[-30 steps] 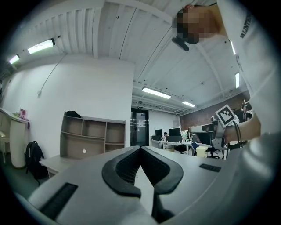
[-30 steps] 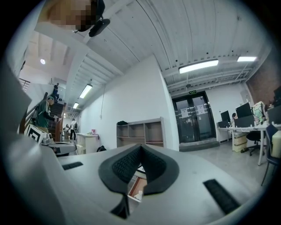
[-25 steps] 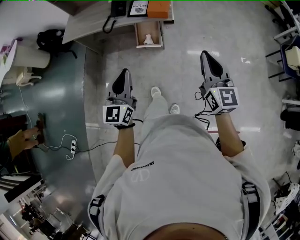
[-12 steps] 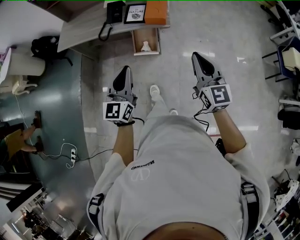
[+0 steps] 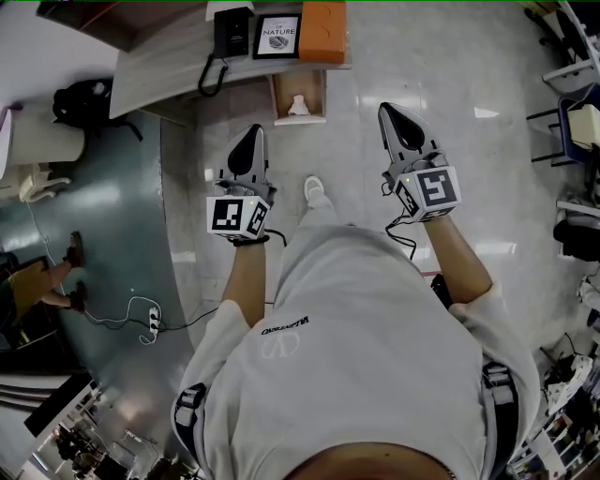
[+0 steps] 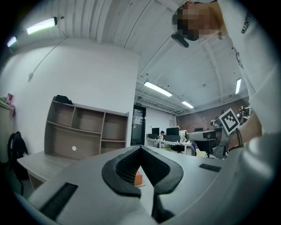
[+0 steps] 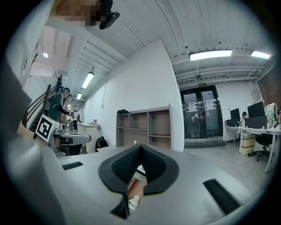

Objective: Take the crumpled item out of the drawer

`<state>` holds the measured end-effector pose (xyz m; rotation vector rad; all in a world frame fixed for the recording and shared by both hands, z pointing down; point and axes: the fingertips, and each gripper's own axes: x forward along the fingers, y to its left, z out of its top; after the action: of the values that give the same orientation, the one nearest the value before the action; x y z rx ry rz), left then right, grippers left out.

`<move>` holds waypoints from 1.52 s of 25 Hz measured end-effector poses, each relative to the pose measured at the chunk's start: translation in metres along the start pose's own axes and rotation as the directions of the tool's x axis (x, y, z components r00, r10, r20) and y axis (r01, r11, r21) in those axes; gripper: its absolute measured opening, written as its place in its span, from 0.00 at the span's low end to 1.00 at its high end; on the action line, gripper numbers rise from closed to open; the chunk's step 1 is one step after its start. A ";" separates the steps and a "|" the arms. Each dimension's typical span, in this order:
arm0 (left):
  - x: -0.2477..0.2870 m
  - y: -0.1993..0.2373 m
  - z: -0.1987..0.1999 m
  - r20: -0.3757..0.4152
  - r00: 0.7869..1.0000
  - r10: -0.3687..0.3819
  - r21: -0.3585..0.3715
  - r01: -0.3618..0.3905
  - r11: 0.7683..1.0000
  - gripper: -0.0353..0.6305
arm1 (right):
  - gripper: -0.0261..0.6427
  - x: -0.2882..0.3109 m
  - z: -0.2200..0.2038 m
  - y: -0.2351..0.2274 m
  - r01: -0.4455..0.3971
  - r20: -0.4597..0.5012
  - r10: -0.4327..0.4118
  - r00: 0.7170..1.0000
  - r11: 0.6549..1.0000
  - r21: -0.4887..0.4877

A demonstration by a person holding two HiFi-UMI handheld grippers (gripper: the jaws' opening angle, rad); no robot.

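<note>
An open wooden drawer (image 5: 298, 96) juts out from under the desk (image 5: 159, 61), and a white crumpled item (image 5: 299, 105) lies inside it. My left gripper (image 5: 250, 133) is shut and empty, held level over the floor just left of and short of the drawer. My right gripper (image 5: 385, 111) is also shut and empty, to the drawer's right. In the left gripper view the closed jaws (image 6: 140, 149) frame a bit of the orange box (image 6: 138, 178). In the right gripper view the closed jaws (image 7: 140, 146) leave a slit showing the crumpled item (image 7: 133, 201).
On the desk stand a black phone (image 5: 232, 31), a framed picture (image 5: 277, 36) and an orange box (image 5: 323, 19). A black backpack (image 5: 75, 101) lies left of the desk. A power strip (image 5: 154, 321) and cable lie on the floor. Chairs (image 5: 577, 122) stand at right.
The person has walked toward the desk. Both grippers have moved forward, and the drawer and desk now lie closer to them in the head view.
</note>
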<state>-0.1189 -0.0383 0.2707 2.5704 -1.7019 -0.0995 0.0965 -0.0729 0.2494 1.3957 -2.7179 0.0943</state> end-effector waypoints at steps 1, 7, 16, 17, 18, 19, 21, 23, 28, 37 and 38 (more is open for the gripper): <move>0.007 0.007 -0.003 -0.006 1.000 -0.006 -0.002 0.005 1.000 0.05 | 0.04 0.010 -0.002 0.000 -0.002 -0.006 0.002 1.000 1.000 0.001; 0.046 0.041 -0.031 -0.054 0.997 -0.047 -0.023 0.046 0.999 0.05 | 0.04 0.069 -0.032 0.006 -0.021 -0.069 0.022 0.997 1.000 0.009; 0.107 0.069 -0.077 -0.089 0.988 -0.122 -0.078 0.116 0.990 0.05 | 0.04 0.136 -0.081 0.015 -0.075 -0.130 0.083 0.988 0.995 0.070; 0.112 0.070 -0.080 -0.092 0.988 -0.126 -0.083 0.119 0.989 0.05 | 0.04 0.140 -0.084 0.013 -0.075 -0.129 0.085 0.988 0.994 0.080; 0.116 0.070 -0.084 -0.096 0.987 -0.129 -0.088 0.121 0.989 0.05 | 0.04 0.143 -0.086 0.012 -0.076 -0.127 0.088 0.988 0.993 0.093; 0.120 0.070 -0.088 -0.100 0.986 -0.132 -0.095 0.123 0.988 0.05 | 0.04 0.145 -0.089 0.010 -0.075 -0.127 0.088 0.988 0.992 0.105; 0.126 0.069 -0.100 -0.118 0.983 -0.140 -0.109 0.127 0.986 0.05 | 0.04 0.148 -0.096 0.006 -0.069 -0.138 0.085 0.987 0.991 0.112; 0.130 0.070 -0.113 -0.146 0.979 -0.145 -0.119 0.128 0.985 0.05 | 0.04 0.152 -0.104 0.002 -0.068 -0.154 0.084 0.985 0.993 0.101; 0.136 0.076 -0.154 -0.225 0.966 -0.126 -0.117 0.102 0.988 0.05 | 0.04 0.167 -0.131 -0.001 -0.097 -0.177 0.111 0.978 0.992 0.081; 0.161 0.078 -0.235 -0.343 0.935 -0.093 -0.154 0.042 0.987 0.32 | 0.04 0.192 -0.196 -0.012 -0.133 -0.235 0.160 0.959 0.983 0.129; 0.163 0.078 -0.247 -0.362 0.927 -0.095 -0.159 0.039 0.987 0.35 | 0.04 0.195 -0.203 -0.012 -0.137 -0.240 0.165 0.957 0.982 0.130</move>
<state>-0.1059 -0.2157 0.5198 2.3524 -1.4139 0.2312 0.0029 -0.2181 0.4721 1.1099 -2.6355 0.4103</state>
